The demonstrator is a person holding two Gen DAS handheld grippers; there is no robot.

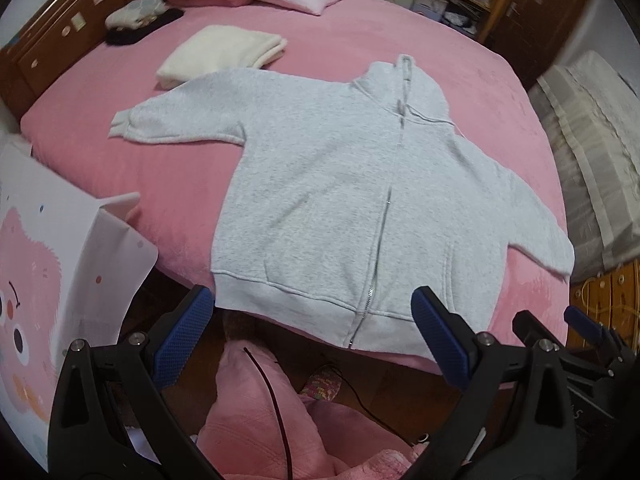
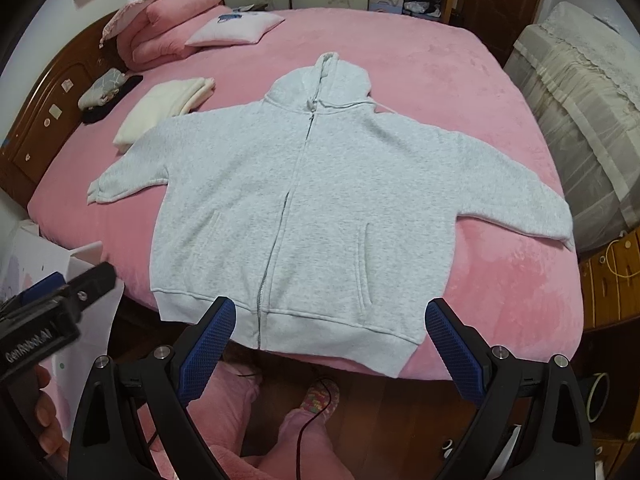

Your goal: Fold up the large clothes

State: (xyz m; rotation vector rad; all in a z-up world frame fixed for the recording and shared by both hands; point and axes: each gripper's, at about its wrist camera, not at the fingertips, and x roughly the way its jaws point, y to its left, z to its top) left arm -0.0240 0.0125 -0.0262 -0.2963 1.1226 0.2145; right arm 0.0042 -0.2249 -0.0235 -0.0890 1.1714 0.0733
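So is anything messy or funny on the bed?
Not much. The hoodie lies flat and zipped, sleeves out. Only its bottom hem hangs a little over the bed edge, and one drawstring trails sideways by the hood.

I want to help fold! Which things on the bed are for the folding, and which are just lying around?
For the folding:
grey hoodie, spread flat and zipped
left tool, open
right tool, open

Just lying around:
folded cream blanket
small pink pillow
pink quilt
white box
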